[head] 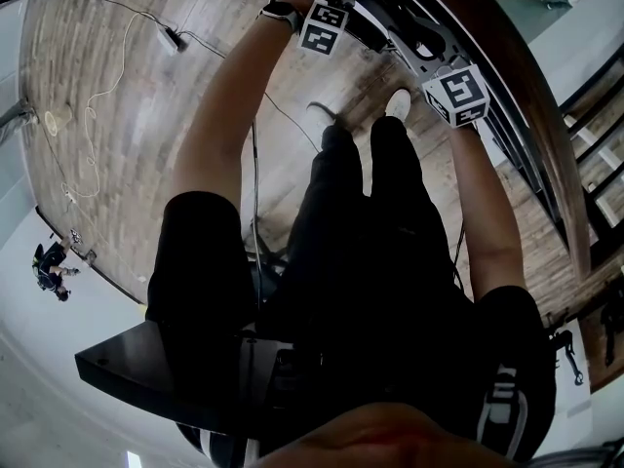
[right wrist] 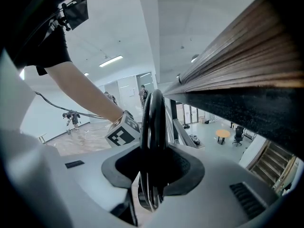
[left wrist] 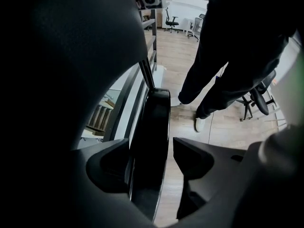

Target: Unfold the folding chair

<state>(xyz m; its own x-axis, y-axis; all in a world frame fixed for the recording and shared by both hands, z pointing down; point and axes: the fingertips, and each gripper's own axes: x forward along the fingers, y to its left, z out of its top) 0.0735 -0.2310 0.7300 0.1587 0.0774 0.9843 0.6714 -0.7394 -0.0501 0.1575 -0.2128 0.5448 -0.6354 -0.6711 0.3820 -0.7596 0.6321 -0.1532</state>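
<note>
Looking down from the head view, I have the folding chair (head: 395, 39) standing folded flat just beside the railing under the wooden handrail (head: 512, 86), with both of my arms reaching out to its top.

My right gripper (right wrist: 153, 171) is clamped on a round black frame tube (right wrist: 153, 110); both pads press on it, and the tube runs upright through the bite. My left gripper (left wrist: 151, 150) points down over a flat black panel (left wrist: 154, 113) of the chair. Its jaws stand apart: the panel lies against one pad, and plank floor (left wrist: 173, 179) shows between it and the other pad, so that side is not gripping yet.

I judge the chair to be stiff and moderately heavy, with nothing soft or fragile about it. The painted tube looks smooth, so it may twist or slide in the pads under load. I think the sound hold is what I have now: one gripper anchoring the frame tube, the other closing firmly on the panel's edge. The hinge may stick, and the feet could skate on the floor.
</note>
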